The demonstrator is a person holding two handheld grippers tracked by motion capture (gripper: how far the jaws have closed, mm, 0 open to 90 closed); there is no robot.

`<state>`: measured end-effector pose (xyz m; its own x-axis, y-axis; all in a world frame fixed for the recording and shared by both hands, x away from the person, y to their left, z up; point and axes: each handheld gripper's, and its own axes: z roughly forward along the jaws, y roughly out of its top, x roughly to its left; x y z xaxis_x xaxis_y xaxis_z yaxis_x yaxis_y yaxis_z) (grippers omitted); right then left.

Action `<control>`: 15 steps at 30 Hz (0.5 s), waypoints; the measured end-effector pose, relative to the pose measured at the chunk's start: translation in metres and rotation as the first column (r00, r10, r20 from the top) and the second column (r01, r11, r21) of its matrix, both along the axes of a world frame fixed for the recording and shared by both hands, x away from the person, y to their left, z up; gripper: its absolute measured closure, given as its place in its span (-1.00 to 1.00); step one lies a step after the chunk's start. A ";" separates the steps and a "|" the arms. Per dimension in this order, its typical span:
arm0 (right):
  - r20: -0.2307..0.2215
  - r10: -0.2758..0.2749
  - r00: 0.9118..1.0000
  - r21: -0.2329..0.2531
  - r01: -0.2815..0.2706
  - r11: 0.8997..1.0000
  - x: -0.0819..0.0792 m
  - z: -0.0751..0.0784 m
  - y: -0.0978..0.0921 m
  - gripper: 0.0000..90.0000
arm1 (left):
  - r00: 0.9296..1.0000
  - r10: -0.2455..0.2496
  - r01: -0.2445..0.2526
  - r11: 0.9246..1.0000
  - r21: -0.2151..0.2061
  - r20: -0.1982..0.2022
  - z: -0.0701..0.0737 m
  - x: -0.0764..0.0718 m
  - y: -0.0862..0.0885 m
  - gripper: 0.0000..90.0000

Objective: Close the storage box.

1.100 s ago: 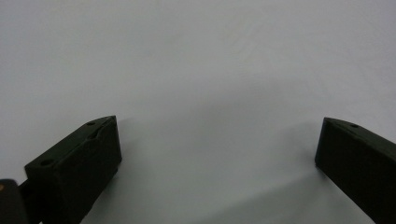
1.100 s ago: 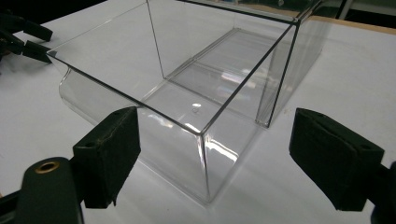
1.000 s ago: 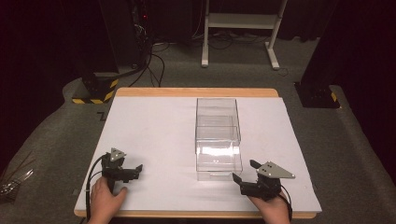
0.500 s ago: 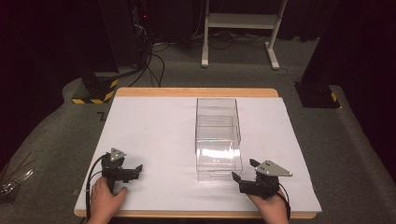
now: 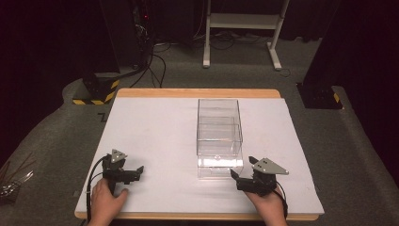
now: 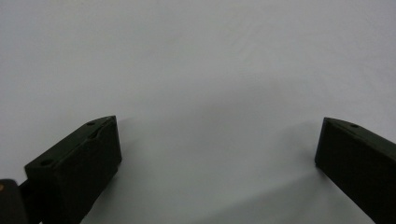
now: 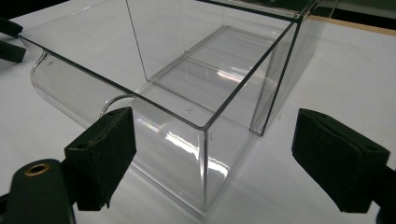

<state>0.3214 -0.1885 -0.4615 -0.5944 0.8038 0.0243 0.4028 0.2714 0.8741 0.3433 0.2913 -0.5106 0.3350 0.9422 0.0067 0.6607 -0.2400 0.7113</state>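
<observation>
A clear plastic box (image 5: 219, 136) stands in the middle of the white table sheet (image 5: 155, 132), a drawer part pulled out toward me. In the right gripper view the box (image 7: 187, 84) is empty, and its near corner lies just ahead of the jaws. My right gripper (image 5: 233, 174) rests on the sheet just right of the box's front, open, jaws wide apart in the right gripper view (image 7: 215, 154). My left gripper (image 5: 139, 168) sits near the front left, open over bare sheet (image 6: 217, 135), holding nothing.
The wooden table edge (image 5: 197, 92) runs along the back. Behind the table, dark floor carries cables (image 5: 155, 66), a white stand (image 5: 242, 28) and a black-and-yellow striped base (image 5: 96, 92). Another dark base (image 5: 320, 96) stands at the right.
</observation>
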 end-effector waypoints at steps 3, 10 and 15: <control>0.002 -0.002 1.000 -0.004 0.002 1.000 0.001 0.000 0.002 -0.69 | 1.000 0.000 0.000 1.000 -0.001 -0.001 0.000 0.000 0.000 -0.99; -0.005 -0.010 1.000 -0.008 0.010 1.000 0.007 -0.002 0.003 -0.71 | 1.000 0.000 0.000 1.000 0.002 -0.001 0.000 0.000 0.000 -0.99; -0.018 -0.013 1.000 -0.002 0.013 1.000 0.013 -0.002 0.004 -0.71 | 1.000 0.000 0.000 1.000 0.003 -0.001 0.000 0.000 0.000 -0.99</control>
<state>0.3347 -0.1848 -0.4636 -0.5832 0.8117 0.0330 0.4217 0.2677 0.8663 0.3430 0.2912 -0.5104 0.3350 0.9422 0.0089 0.6616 -0.2419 0.7098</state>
